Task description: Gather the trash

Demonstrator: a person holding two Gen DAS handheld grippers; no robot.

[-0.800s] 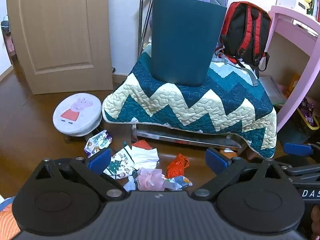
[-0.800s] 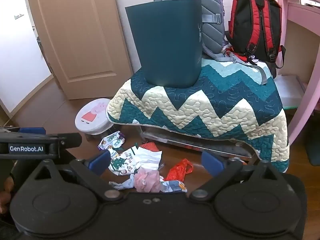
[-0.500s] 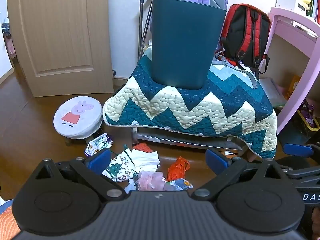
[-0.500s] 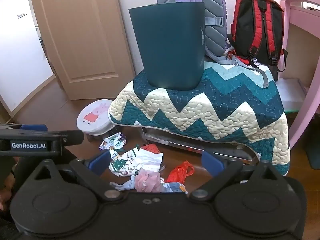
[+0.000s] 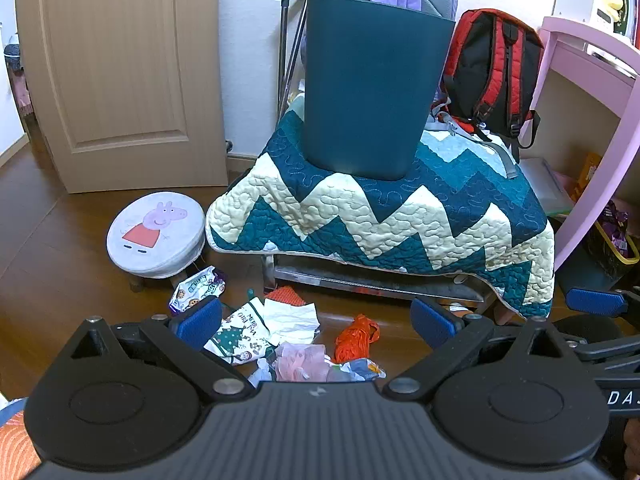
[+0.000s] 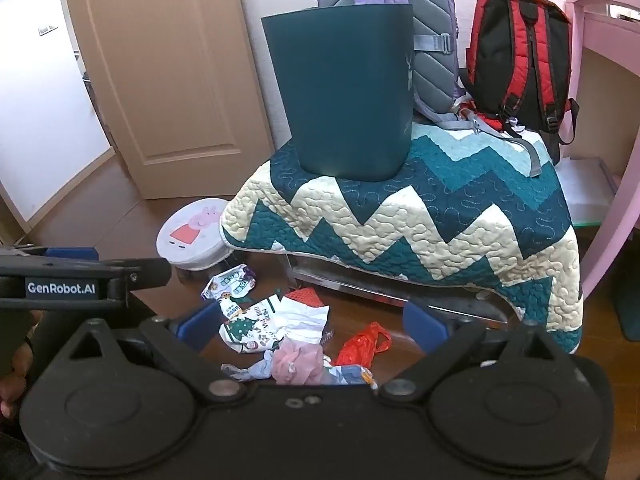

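A pile of trash lies on the wood floor in front of the quilted bench: a white printed wrapper [image 5: 262, 326] [image 6: 276, 322], an orange-red bag [image 5: 356, 336] [image 6: 364, 344], a pink crumpled piece [image 5: 302, 362] [image 6: 298, 362] and a small cookie packet [image 5: 196, 288] [image 6: 228, 280]. A dark teal bin [image 5: 368, 92] [image 6: 344, 92] stands upright on the quilt. My left gripper [image 5: 316, 316] is open and empty above the pile. My right gripper [image 6: 308, 326] is open and empty, also above the pile, beside the left one.
A Peppa Pig stool [image 5: 156, 234] stands left of the trash. The quilted bench [image 5: 400, 216] carries a purple backpack [image 6: 396, 20] and a red backpack [image 5: 492, 68]. A pink desk [image 5: 592, 92] is at the right, a door [image 5: 120, 72] at the left.
Both views have tilted up a little, so the bench, bin and trash sit slightly lower in frame. Both grippers stay open.
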